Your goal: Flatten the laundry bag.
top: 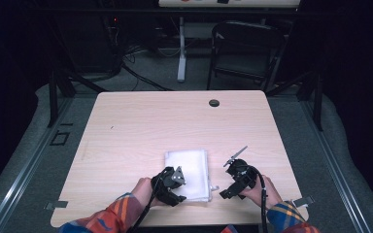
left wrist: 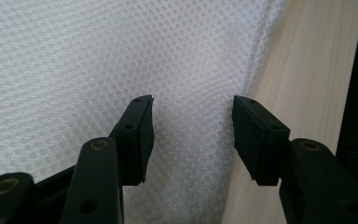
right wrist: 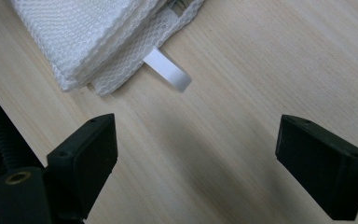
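Observation:
A folded white mesh cloth [top: 188, 170] lies on the wooden table [top: 141, 126] near its front edge. My left gripper [top: 174, 187] sits at the cloth's near left corner, open; in the left gripper view its jaws hover over the mesh cloth [left wrist: 98, 60] with nothing between them, close to the cloth's edge. My right gripper [top: 234, 182] stands open just right of the cloth. In the right gripper view the cloth's corner [right wrist: 98, 32] and a white tag [right wrist: 167, 69] lie ahead of the wide-apart jaws, over bare wood.
A small dark cap [top: 214, 103] is set in the table near its far edge. Behind the table stand a black folding chair [top: 245, 48] and a white table leg [top: 181, 48]. Bare wood stretches across the table's far half.

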The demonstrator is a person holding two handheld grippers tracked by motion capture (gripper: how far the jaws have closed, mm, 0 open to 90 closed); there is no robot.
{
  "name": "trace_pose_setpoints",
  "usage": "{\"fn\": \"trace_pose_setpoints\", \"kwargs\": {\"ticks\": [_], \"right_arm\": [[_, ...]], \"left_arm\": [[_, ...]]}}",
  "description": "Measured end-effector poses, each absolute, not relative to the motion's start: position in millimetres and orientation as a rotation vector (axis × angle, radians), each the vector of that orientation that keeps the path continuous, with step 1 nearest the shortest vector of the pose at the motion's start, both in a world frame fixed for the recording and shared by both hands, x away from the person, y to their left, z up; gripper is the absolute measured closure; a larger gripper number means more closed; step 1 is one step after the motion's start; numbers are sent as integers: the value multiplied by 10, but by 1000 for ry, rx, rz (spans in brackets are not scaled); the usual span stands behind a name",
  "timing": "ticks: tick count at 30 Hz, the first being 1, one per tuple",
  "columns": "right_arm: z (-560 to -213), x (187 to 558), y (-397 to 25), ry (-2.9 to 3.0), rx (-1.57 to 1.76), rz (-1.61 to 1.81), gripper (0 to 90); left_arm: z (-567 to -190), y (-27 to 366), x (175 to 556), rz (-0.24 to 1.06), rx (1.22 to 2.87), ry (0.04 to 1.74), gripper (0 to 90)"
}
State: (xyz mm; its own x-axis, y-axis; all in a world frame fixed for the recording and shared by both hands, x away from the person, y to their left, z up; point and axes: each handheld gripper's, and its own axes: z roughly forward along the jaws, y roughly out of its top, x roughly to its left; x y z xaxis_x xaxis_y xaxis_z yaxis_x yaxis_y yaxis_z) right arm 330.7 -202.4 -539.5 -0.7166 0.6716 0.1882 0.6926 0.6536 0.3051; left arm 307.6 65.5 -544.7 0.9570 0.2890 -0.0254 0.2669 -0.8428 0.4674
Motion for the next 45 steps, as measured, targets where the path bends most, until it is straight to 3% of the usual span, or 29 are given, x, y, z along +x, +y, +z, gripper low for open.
{"fn": "trace_pose_setpoints", "kwargs": {"ticks": [14, 30, 34, 45], "right_arm": [[-5397, 3295, -2019, -2794, -1183, -572, 126], [-5393, 3304, -2008, -2812, -1158, -552, 147], [-5387, 3302, -2005, -2822, -1164, -549, 186], [-5379, 3293, -1991, -2832, -1158, -546, 268]], "left_arm": [[-5442, 627, 3017, 50, 2618, 313, 621], [-5508, 606, 3009, 74, 2654, 317, 663], [-5502, 610, 3007, 89, 2652, 314, 757], [-5465, 646, 3026, 80, 2622, 340, 840]]}}
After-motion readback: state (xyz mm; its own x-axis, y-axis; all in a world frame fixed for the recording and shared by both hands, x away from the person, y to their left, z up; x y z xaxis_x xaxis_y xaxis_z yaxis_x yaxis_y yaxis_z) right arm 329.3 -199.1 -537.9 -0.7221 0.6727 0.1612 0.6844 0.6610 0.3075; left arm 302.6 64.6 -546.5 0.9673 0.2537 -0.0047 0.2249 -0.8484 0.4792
